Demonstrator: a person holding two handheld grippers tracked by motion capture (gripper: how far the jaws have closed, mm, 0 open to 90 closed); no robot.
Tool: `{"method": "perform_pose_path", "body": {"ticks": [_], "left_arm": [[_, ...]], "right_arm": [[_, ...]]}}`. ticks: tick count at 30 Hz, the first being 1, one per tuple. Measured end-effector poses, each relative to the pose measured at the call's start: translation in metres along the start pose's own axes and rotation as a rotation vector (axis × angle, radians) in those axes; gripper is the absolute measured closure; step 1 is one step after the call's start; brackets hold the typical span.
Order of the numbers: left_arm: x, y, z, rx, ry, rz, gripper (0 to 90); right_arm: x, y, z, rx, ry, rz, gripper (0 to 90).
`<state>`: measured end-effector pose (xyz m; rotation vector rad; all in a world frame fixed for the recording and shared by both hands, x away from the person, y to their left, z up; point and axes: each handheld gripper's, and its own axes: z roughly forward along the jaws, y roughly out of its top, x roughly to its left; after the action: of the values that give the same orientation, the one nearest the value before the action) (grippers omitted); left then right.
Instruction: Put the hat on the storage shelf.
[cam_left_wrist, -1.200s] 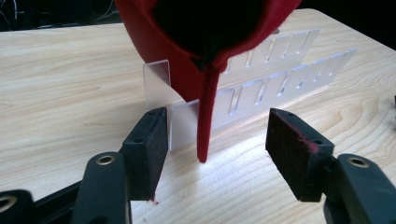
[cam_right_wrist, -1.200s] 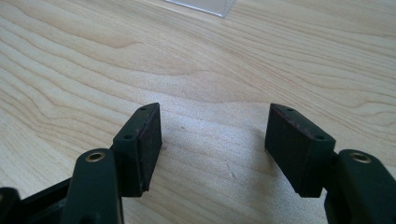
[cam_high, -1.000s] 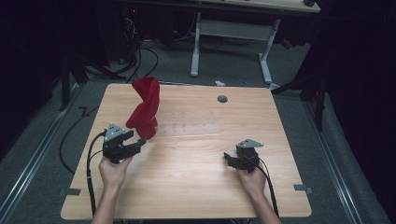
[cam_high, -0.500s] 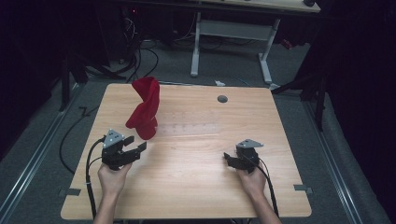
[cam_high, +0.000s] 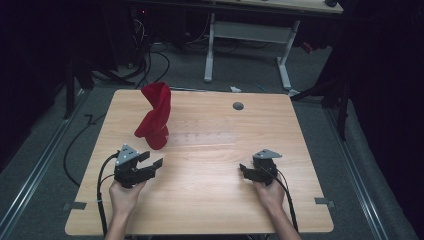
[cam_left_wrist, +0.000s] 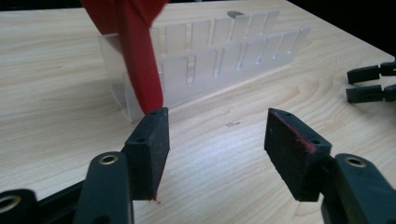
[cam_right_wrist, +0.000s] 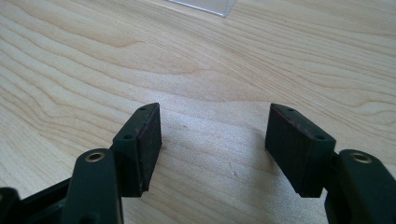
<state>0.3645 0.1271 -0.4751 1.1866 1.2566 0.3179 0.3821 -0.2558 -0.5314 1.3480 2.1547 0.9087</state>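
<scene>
My left gripper (cam_high: 150, 166) has its jaws spread wide with nothing between them, low over the wooden table (cam_high: 210, 210) and just short of the red cloth (cam_high: 154, 116). That cloth stands draped in the left end of a clear slotted rack (cam_left_wrist: 219, 65). My right gripper (cam_high: 246, 171) is likewise spread and empty, well apart to the right. Both hands (cam_high: 123, 196) hold near the table's near edge. Dark floor and cables surround the table.
</scene>
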Motion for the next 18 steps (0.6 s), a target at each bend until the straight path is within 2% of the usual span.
{"method": "perform_pose_path", "body": {"ticks": [4,11,16,18], "left_arm": [[-0.002,-0.007,0.002,0.016,-0.005,0.015,42.1],[-0.008,-0.018,0.005,0.038,-0.022,0.011,41.9],[-0.012,-0.027,0.01,0.071,-0.028,0.013,43.5],[-0.014,-0.032,0.012,0.087,-0.03,0.029,43.4]], "right_arm": [[0.0,0.0,0.0,0.0,0.0,0.0,36.4],[0.0,0.0,0.0,0.0,0.001,-0.002,36.4],[0.0,0.0,0.0,0.0,0.0,-0.001,36.4],[0.0,0.0,0.0,0.0,0.0,-0.001,36.4]]}}
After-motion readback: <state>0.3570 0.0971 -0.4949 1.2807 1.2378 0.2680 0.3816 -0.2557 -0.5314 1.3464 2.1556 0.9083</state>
